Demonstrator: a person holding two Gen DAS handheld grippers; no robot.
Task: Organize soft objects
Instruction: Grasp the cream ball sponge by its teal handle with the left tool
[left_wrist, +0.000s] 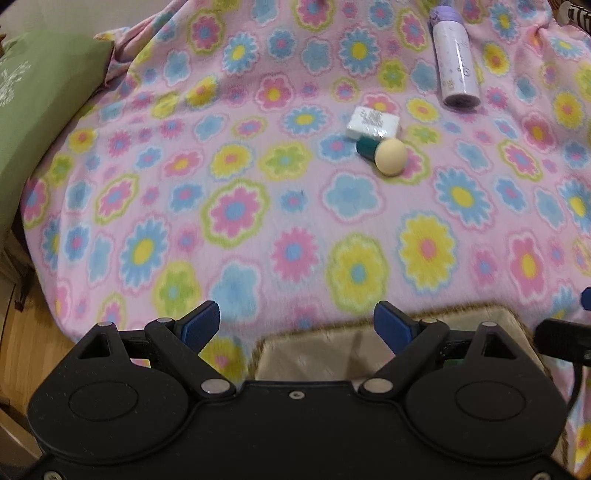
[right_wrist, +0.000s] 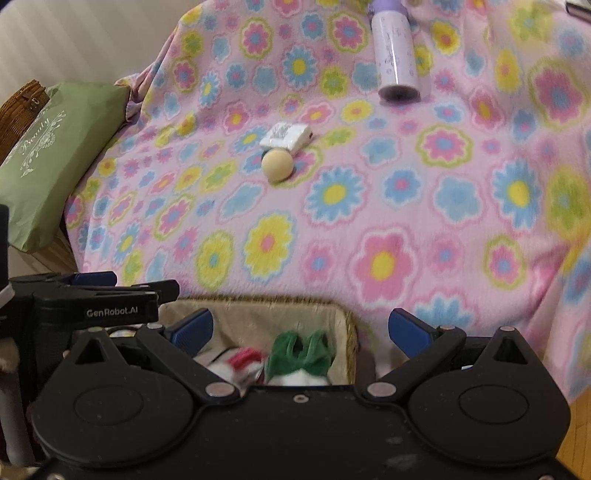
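Two grippers hang over a bed-like surface draped in a pink flowered blanket (left_wrist: 258, 166). From the left wrist, the left gripper (left_wrist: 297, 326) has its blue-padded fingers spread wide with nothing between them; just beyond its tips sits the near corner of a woven basket (left_wrist: 369, 325) with a beige cloth lining; farther up the blanket lie a cream ball-headed sponge on a teal handle (left_wrist: 388, 155), touching a small white packet (left_wrist: 373, 123); a lilac bottle (left_wrist: 456, 59) lies on its side well beyond them; a green pillow (left_wrist: 40, 110) rests at the left edge; the tip of the right gripper shows at the right border.

From the right wrist, the right gripper (right_wrist: 301, 332) also stands spread and empty; directly below it the basket (right_wrist: 347, 332) holds soft items, a green plush piece (right_wrist: 299, 354) beside something red and white (right_wrist: 243, 360), blurred; the left gripper (right_wrist: 96, 295) juts in from the left beside the basket; sponge (right_wrist: 277, 165), packet (right_wrist: 286, 136), bottle (right_wrist: 395, 55) and pillow (right_wrist: 55, 162) lie as before on the blanket (right_wrist: 406, 203).
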